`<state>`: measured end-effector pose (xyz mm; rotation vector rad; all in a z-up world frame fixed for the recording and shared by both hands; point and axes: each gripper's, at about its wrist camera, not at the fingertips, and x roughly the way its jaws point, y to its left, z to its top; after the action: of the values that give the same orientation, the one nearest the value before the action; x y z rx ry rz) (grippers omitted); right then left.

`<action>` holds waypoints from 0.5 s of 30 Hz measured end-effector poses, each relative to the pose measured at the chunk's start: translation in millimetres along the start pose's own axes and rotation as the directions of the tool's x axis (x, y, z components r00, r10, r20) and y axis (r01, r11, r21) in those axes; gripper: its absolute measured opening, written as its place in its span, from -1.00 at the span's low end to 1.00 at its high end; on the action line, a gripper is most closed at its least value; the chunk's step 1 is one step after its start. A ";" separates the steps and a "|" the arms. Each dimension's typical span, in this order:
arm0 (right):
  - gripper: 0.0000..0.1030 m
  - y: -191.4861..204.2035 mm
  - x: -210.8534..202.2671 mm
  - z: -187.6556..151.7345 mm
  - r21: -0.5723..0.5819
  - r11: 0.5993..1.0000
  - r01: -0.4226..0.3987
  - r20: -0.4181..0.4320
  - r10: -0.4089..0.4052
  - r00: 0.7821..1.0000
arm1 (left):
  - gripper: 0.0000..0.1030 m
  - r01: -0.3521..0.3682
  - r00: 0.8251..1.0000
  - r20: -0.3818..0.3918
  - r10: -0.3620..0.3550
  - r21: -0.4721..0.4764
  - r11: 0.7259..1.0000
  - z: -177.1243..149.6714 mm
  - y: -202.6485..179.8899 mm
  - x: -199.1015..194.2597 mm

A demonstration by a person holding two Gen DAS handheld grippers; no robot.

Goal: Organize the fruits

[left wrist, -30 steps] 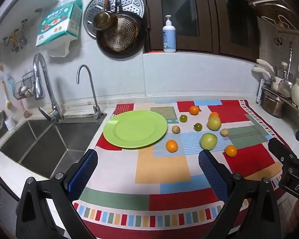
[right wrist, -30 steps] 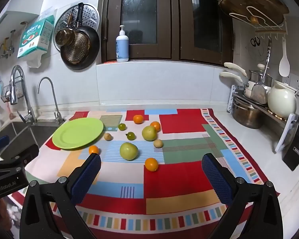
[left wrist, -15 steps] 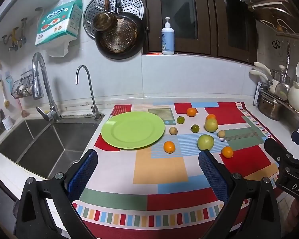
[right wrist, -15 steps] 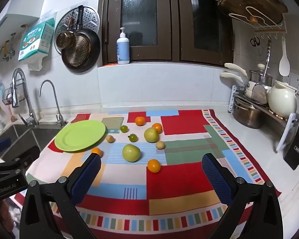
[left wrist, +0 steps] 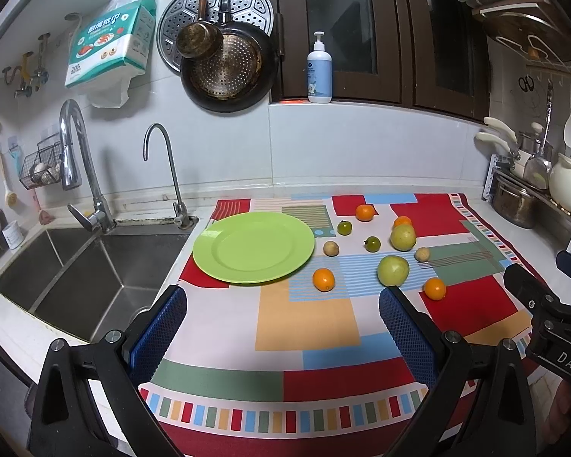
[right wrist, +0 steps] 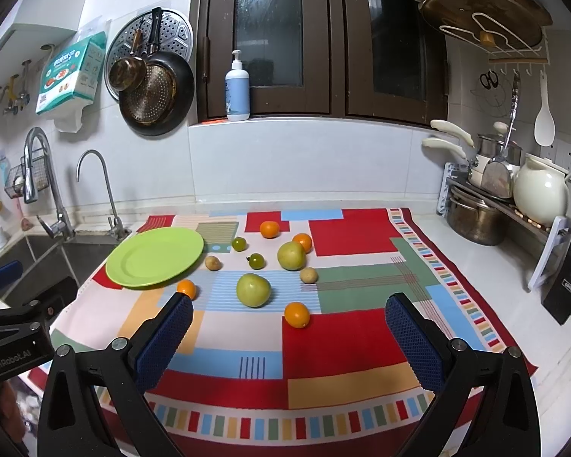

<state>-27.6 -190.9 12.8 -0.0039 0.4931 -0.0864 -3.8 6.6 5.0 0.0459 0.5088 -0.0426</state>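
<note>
A bare green plate (left wrist: 253, 246) (right wrist: 154, 256) lies on the left part of a colourful patchwork cloth (left wrist: 308, 323). Right of it are several loose fruits: small oranges (left wrist: 323, 279) (right wrist: 297, 314), two larger yellow-green fruits (left wrist: 393, 270) (right wrist: 253, 290), two small green tomatoes (left wrist: 372, 243) and two small brown fruits (left wrist: 330, 248). My left gripper (left wrist: 281, 327) is open over the cloth's near edge, holding nothing. The right gripper (right wrist: 289, 333) is open too, hovering short of the nearest orange.
A steel double sink (left wrist: 76, 270) with two taps lies left of the cloth. Pans (left wrist: 228, 68) hang on the tiled wall. A rack with a pot (right wrist: 476, 217) and a white jug (right wrist: 540, 194) stands at the right, near a knife block (right wrist: 569, 278).
Both grippers have risen and drawn back a little, so the cloth and fruits sit slightly lower and farther in each view. Nothing on the counter has moved.
</note>
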 end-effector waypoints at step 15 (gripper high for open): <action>0.99 -0.6 -1.2 -0.1 0.001 1.000 0.011 -0.005 -0.011 1.000 | 1.00 0.021 1.000 -0.004 -0.021 0.005 1.000 0.4 -0.7 2.6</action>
<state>-28.8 -191.4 13.4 -0.0050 0.4979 -0.0973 -1.4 5.9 4.1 0.0458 0.5127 -0.0640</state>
